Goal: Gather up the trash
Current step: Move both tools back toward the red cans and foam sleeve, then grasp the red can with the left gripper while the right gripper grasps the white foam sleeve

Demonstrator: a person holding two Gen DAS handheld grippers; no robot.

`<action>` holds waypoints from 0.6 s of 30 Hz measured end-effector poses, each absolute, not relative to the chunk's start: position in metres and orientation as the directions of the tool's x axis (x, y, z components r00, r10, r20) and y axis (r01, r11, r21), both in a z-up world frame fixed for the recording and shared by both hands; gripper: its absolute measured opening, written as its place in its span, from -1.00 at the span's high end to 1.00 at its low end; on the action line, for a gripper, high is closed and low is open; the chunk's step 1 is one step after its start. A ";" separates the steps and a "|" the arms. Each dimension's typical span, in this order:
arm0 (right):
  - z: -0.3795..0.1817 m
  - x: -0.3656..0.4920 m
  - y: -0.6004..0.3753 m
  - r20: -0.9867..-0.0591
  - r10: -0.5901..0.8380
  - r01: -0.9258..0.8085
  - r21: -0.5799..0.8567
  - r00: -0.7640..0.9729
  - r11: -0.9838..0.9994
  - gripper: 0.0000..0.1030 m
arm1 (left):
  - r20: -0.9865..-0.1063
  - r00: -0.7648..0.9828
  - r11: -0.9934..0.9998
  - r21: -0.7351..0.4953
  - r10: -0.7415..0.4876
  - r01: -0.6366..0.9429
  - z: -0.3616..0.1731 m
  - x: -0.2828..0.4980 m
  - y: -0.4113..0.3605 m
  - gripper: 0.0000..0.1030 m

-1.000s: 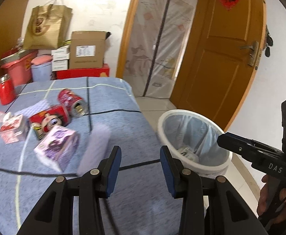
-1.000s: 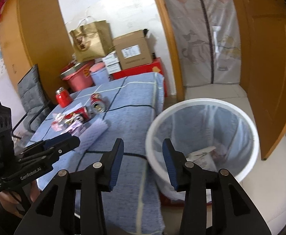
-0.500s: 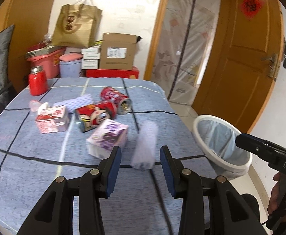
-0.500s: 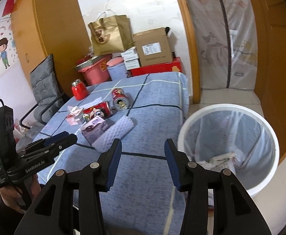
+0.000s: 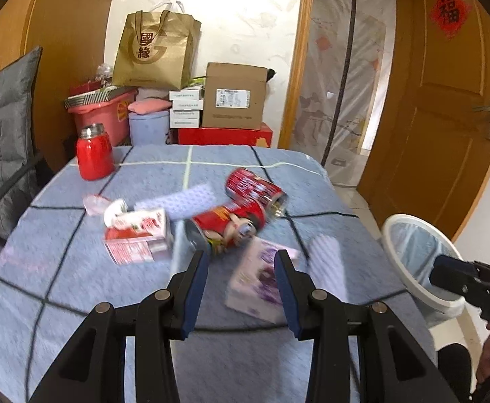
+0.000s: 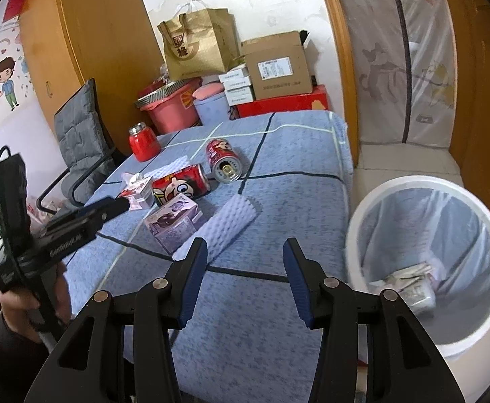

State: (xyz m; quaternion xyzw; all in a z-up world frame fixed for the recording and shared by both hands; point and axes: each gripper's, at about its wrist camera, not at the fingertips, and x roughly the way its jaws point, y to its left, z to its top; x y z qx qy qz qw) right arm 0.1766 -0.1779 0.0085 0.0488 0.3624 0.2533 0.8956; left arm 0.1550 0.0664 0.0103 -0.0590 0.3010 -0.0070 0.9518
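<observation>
Both grippers empty, aiming at table trash
L gripper spread, purple carton at 12; R gripper spread, just widened; bin at 3 for drops.

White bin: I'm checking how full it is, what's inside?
The white bin has a clear liner, with crumpled paper and packaging at the bottom. Its near wall hides the rest.

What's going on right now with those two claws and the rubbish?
Left gripper open, empty; right gripper empty, jaws just opening. Cans, cartons on table. Bin unobstructed.
</observation>
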 end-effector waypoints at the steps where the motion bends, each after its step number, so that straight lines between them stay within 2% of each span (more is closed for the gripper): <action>1: 0.008 0.178 -0.175 -0.625 0.493 -0.419 0.276 0.605 0.865 0.07 | -0.572 0.819 0.993 -0.115 -0.049 -0.021 0.010 0.159 0.069 0.21; 5: 0.000 0.190 -0.162 -0.636 0.500 -0.413 0.296 0.588 0.861 0.06 | -0.577 0.816 0.995 -0.095 -0.037 -0.022 0.005 0.182 0.081 0.20; 7: -0.005 0.196 -0.155 -0.641 0.502 -0.406 0.307 0.580 0.861 -0.05 | -0.586 0.809 0.995 -0.100 -0.046 -0.016 0.001 0.195 0.087 0.20; 11: -0.015 0.208 -0.135 -0.656 0.509 -0.411 0.315 0.557 0.856 -0.07 | -0.596 0.800 0.995 -0.098 -0.068 0.012 -0.006 0.213 0.093 0.19; 14: -0.023 0.217 -0.122 -0.670 0.503 -0.409 0.311 0.546 0.858 -0.07 | -0.601 0.795 0.995 -0.090 -0.087 0.041 -0.011 0.228 0.098 0.05; 18: -0.036 0.229 -0.111 -0.697 0.486 -0.391 0.309 0.527 0.867 -0.07 | -0.615 0.781 0.994 -0.085 -0.108 0.071 -0.017 0.245 0.103 0.01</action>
